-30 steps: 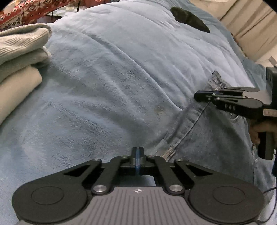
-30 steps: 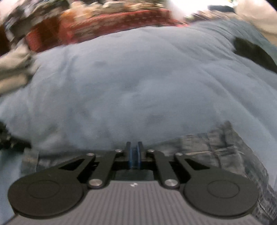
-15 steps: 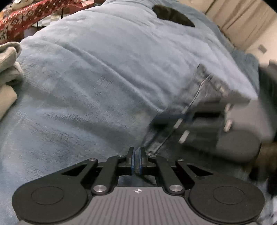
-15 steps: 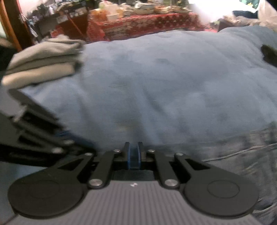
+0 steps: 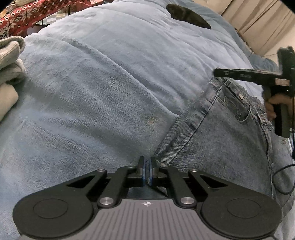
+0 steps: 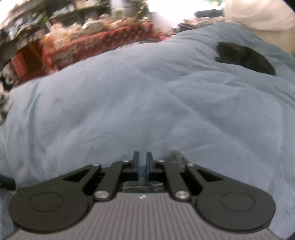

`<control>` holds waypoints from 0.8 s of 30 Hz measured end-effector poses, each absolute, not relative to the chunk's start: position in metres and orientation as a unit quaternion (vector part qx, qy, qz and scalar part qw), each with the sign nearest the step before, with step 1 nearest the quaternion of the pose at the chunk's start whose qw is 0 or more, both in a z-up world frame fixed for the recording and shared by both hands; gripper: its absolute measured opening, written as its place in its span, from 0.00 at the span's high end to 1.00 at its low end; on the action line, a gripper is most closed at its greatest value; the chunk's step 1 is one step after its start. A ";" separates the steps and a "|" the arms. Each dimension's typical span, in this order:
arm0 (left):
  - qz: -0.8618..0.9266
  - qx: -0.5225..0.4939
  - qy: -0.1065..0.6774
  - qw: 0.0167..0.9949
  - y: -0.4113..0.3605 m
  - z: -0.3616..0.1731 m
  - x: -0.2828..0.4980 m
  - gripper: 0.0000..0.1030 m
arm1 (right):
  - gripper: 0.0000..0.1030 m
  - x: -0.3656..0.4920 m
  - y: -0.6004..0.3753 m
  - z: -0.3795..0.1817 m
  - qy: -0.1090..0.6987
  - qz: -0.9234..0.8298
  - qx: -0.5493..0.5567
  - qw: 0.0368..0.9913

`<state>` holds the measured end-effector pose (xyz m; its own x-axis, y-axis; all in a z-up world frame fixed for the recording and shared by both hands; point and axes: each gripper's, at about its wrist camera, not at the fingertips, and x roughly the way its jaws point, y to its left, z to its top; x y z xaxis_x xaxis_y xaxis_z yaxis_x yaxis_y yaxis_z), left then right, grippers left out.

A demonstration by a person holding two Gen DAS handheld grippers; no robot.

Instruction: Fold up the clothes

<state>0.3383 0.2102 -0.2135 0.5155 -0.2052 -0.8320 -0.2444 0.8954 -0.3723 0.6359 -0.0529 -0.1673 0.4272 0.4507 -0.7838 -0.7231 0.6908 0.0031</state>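
Since half a second ago, the right gripper (image 5: 219,72) has been swung back out to the far waistband corner of the jeans (image 5: 217,136); the waistband is now stretched between both grippers for folding. The left gripper (image 5: 147,170) is clamped on denim. Whether the right's nearly closed jaws hold cloth cannot be told. Folded clothes (image 5: 9,61) lie far left, and a dark patch (image 5: 186,14) on the blanket (image 5: 103,77) ahead; nothing obstructs.

The jeans (image 5: 217,140) are faded blue denim with paler stitching and a silver rivet. The blanket (image 5: 103,88) beneath is plush dusty blue, with a black patch (image 5: 188,15) far off. The folded clothes (image 5: 9,61) are grey and cream. A cloth (image 5: 27,13) is red with white snowflake patterning. The curtains (image 5: 258,24) are beige.
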 end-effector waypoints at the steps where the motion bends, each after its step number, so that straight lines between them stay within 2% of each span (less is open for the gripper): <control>1: 0.011 -0.230 0.491 0.840 0.210 -0.210 0.338 0.96 | 0.94 0.636 -0.062 -0.161 0.402 0.345 -0.159 0.833; 6: -0.011 -0.217 0.484 0.847 0.206 -0.187 0.344 0.97 | 0.89 0.605 -0.130 -0.128 0.410 0.278 -0.101 0.863; 11: -0.073 -0.163 0.466 0.866 0.168 -0.155 0.379 0.96 | 0.89 0.550 -0.222 -0.102 0.411 0.171 -0.101 0.890; 18: -0.208 -0.109 0.450 0.862 0.062 -0.137 0.455 0.96 | 0.90 0.476 -0.347 -0.098 0.429 0.051 -0.042 0.901; 24: -0.321 -0.048 0.428 0.844 -0.060 -0.130 0.521 0.96 | 0.90 0.448 -0.383 -0.116 0.421 0.036 -0.024 0.906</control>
